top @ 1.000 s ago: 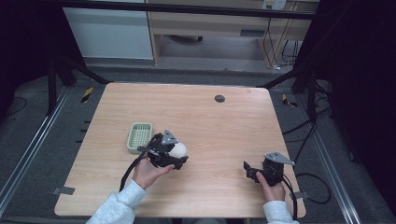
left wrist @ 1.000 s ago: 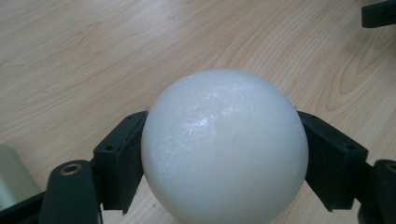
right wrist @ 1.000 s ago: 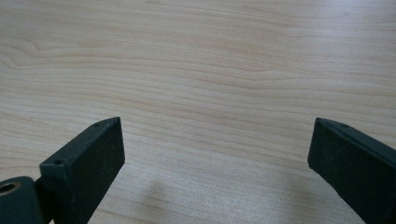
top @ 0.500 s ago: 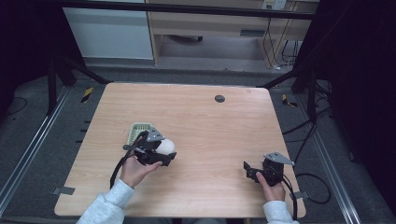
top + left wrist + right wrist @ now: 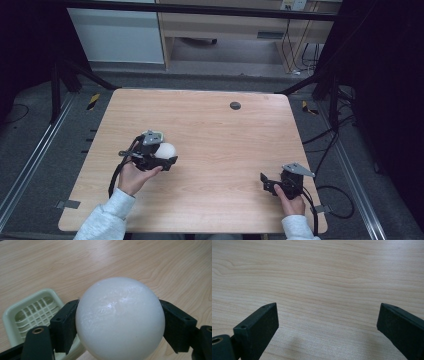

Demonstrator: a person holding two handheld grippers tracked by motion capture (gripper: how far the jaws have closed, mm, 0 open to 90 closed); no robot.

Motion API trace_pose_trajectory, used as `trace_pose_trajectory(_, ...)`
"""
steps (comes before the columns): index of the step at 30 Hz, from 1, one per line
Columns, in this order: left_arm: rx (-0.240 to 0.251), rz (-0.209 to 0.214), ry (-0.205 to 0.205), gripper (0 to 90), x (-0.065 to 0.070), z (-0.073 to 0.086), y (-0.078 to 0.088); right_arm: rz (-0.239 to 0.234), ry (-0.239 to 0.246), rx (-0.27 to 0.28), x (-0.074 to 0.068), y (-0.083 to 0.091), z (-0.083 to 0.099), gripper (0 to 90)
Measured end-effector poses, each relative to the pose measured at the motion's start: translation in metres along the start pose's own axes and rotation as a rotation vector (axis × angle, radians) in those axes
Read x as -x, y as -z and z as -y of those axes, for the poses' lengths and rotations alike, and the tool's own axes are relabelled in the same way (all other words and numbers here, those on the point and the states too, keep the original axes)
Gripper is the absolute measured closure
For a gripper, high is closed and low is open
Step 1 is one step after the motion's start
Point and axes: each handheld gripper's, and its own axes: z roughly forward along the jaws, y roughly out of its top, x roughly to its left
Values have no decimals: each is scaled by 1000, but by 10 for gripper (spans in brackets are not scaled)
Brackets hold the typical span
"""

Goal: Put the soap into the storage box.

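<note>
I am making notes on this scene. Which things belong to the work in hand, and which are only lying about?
Belonging to the work:
- white ball, clamped in the left claw
- green basket, just beside and below the ball

Lying about:
- small dark round thing near the table's far edge
- right claw, open and idle above bare table

Wooden table (image 5: 210, 125) (green basket (image 5: 30, 312) on it)

Lab-like room, bare wooden table (image 5: 210, 130), floor rails (image 5: 30, 167), loose cables (image 5: 325, 145), cabinets (image 5: 117, 32) behind
</note>
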Motion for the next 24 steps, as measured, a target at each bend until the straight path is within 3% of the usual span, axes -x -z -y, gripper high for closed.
trace_pose_trajectory(9, -12, -34, 39, 230, -20, 2, -5, -4, 6, -1, -1, -1, -1, 42)
trace_pose_trajectory(24, -45, -71, 66, 230, -40, 6, -14, 2, 3, -7, -1, -2, 0, 42)
